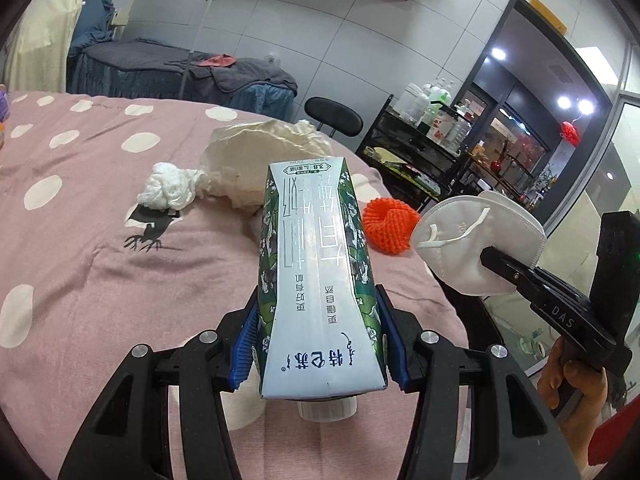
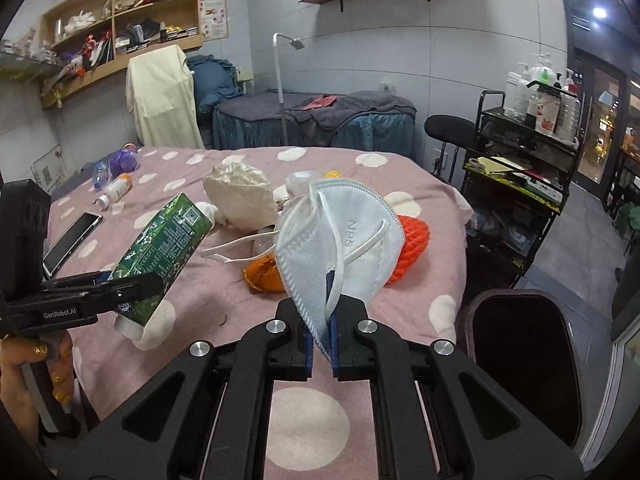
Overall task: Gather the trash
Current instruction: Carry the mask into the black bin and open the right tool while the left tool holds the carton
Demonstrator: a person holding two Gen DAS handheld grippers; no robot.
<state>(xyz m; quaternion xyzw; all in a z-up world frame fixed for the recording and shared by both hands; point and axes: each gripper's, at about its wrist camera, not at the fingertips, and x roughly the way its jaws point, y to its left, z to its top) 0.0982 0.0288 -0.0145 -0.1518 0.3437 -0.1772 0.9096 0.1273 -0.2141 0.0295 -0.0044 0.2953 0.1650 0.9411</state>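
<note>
A green and white milk carton (image 1: 316, 280) lies lengthwise between the blue pads of my left gripper (image 1: 318, 308), which is shut on it above the pink dotted bedspread (image 1: 80, 264). From the right wrist view the carton (image 2: 168, 240) tilts up and away in the left gripper (image 2: 132, 284). My right gripper (image 2: 320, 332) is shut on the lower edge of a white N95 mask (image 2: 332, 232), which hangs clear of the bed. The left wrist view shows that mask (image 1: 460, 248) pinched in the right gripper (image 1: 504, 268) at the bed's right edge.
On the bed lie an orange foam net (image 2: 412, 248), a crumpled pale bag (image 2: 240, 196), a white tissue wad (image 1: 172, 188), orange peel (image 2: 264, 276), a white plastic strip (image 2: 236, 250), a phone (image 2: 72, 240) and small bottles (image 2: 118, 188). A dark bin (image 2: 520, 340) stands right of the bed, a trolley (image 2: 520, 168) behind it.
</note>
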